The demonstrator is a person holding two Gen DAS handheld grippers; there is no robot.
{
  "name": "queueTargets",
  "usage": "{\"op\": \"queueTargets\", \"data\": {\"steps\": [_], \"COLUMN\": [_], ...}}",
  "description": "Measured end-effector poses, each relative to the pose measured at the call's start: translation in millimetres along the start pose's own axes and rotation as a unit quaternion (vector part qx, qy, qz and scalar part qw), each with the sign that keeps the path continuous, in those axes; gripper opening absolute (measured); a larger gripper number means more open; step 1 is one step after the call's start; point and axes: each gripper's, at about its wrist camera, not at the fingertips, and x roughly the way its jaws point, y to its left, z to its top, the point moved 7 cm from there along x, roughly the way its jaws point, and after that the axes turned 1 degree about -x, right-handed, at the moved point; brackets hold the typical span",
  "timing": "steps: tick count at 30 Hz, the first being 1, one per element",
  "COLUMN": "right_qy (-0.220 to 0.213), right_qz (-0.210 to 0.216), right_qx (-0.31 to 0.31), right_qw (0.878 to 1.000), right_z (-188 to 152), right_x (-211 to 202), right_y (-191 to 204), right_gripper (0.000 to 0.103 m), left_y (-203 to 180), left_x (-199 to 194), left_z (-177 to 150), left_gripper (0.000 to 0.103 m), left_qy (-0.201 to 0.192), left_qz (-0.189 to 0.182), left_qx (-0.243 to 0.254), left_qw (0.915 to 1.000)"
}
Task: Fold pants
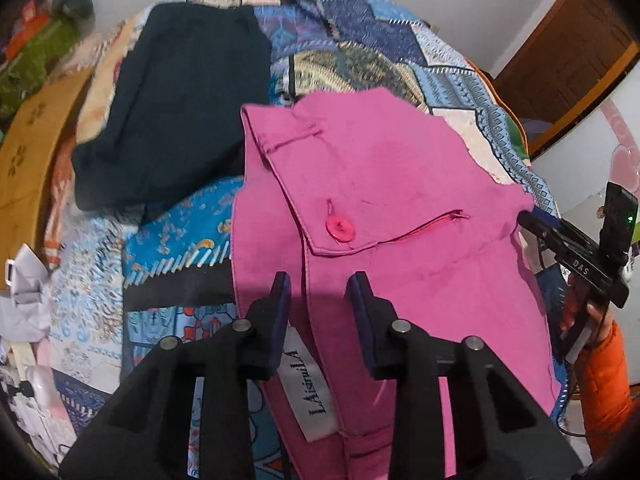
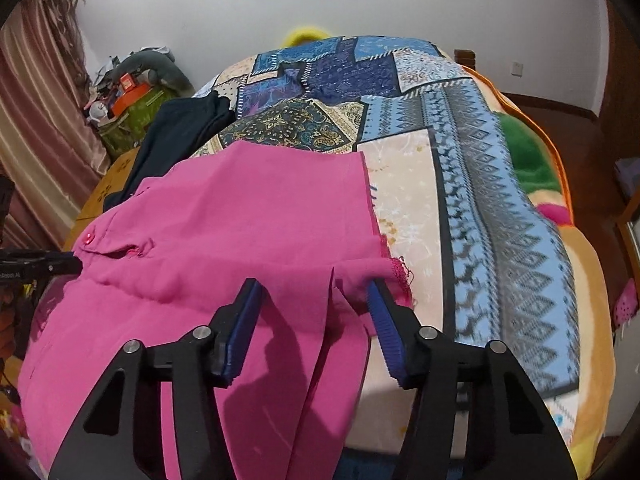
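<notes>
Pink pants (image 1: 392, 184) lie on a patchwork bedspread (image 1: 360, 28), waistband, pink button (image 1: 340, 229) and white label (image 1: 310, 384) toward me. My left gripper (image 1: 320, 284) is open, its jaws apart over the waistband edge. In the right wrist view the pants (image 2: 248, 216) are doubled over, with a frayed hem at the right. My right gripper (image 2: 316, 292) is open, jaws on either side of the pink fabric near the hem. The right gripper also shows at the pants' right edge in the left wrist view (image 1: 528, 220).
A folded dark garment (image 1: 176, 96) lies on the bed to the left of the pants. A wooden board (image 1: 32, 140) and clutter stand at the left. An orange-edged blanket (image 2: 532, 160) covers the bed's right side. A curtain (image 2: 36, 120) hangs at far left.
</notes>
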Motion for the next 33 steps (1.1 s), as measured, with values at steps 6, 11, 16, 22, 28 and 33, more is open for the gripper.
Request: {"op": "queueTargets", "data": {"steps": [6, 11, 16, 22, 28, 33], "right_qy": [0.022, 0.014, 0.024, 0.049, 0.042, 0.013], "right_qz": [0.013, 0.007, -0.014, -0.021, -0.028, -0.027], "right_qx": [0.006, 0.007, -0.001, 0.013, -0.005, 0.001], "right_qw": [1.000, 1.000, 1.000, 0.998, 0.999, 1.000], "right_z": [0.3, 0.3, -1.7, -4.4, -1.2, 10.6], "right_x": [15.8, 14.3, 22.4, 29.3, 7.5, -13.5], "right_y": [-2.2, -6.2, -8.9, -16.9, -10.8, -8.8], "right_gripper": [0.012, 0.006, 0.003, 0.003, 0.009, 0.036], "left_y": [-3.1, 1.1, 8.7, 13.5, 5.9, 11.7], "left_x": [7.3, 7.7, 7.6, 7.1, -9.9, -25.6], "left_z": [5.6, 7.2, 6.1, 4.4, 5.7, 26.9], "left_gripper": [0.020, 0.007, 0.007, 0.007, 0.035, 0.043], "left_qy": [0.010, -0.003, -0.028, -0.034, -0.035, -0.059], "left_qz": [-0.038, -0.017, 0.043, 0.061, 0.031, 0.019], "left_qx": [-0.002, 0.013, 0.038, 0.040, 0.047, 0.028], "left_qw": [0.9992, 0.9998, 0.9980, 0.9968, 0.9978, 0.9977]}}
